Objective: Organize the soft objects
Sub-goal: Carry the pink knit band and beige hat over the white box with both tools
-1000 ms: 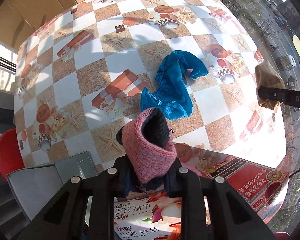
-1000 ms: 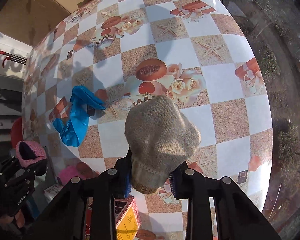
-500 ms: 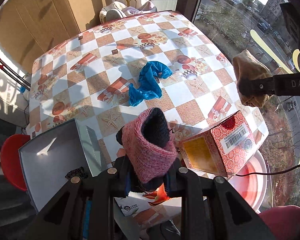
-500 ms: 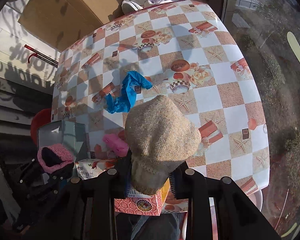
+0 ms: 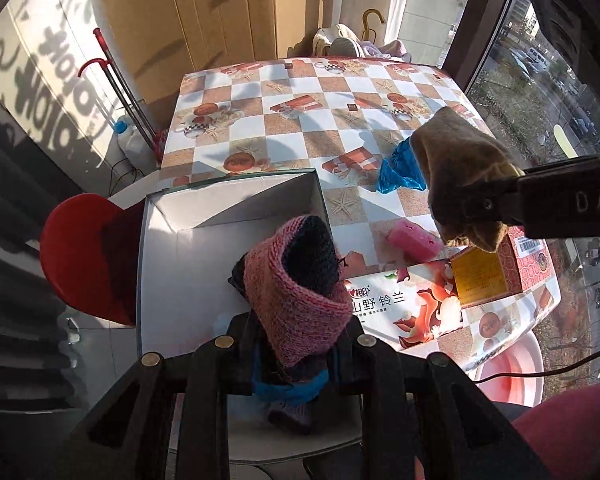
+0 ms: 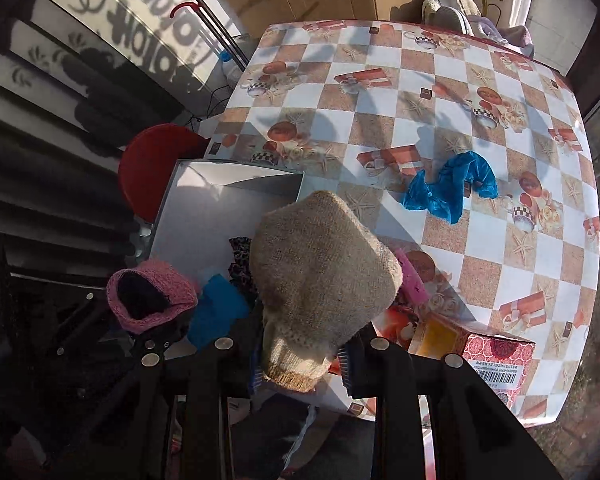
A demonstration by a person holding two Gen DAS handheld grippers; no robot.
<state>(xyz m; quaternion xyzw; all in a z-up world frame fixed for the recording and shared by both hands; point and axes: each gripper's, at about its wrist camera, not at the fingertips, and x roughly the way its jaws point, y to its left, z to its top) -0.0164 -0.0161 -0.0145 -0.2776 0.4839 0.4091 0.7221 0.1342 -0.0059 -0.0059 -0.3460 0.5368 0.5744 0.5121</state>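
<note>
My left gripper (image 5: 296,344) is shut on a pink knitted hat with a dark lining (image 5: 296,288), held above an open white box (image 5: 188,248) at the table's near left corner. My right gripper (image 6: 305,344) is shut on a beige knitted hat (image 6: 319,276), held above the box's right side. Each gripper shows in the other view: the beige hat (image 5: 455,172) at the right, the pink hat (image 6: 148,296) at the left. A blue cloth (image 6: 447,188) and a pink soft item (image 5: 413,238) lie on the checkered table (image 6: 379,92). Blue and patterned fabrics (image 6: 220,308) lie in the box.
A white tissue pack with red flowers (image 5: 403,308) and a red patterned carton (image 6: 495,356) stand at the table's near edge. A red stool (image 5: 80,252) sits left of the box. Cardboard sheets lean behind the table. A window runs along the right side.
Both grippers have risen and pulled back toward the near left corner with their hats. The white box, out of sight before, now lies under them, and the blue cloth sits farther away.
</note>
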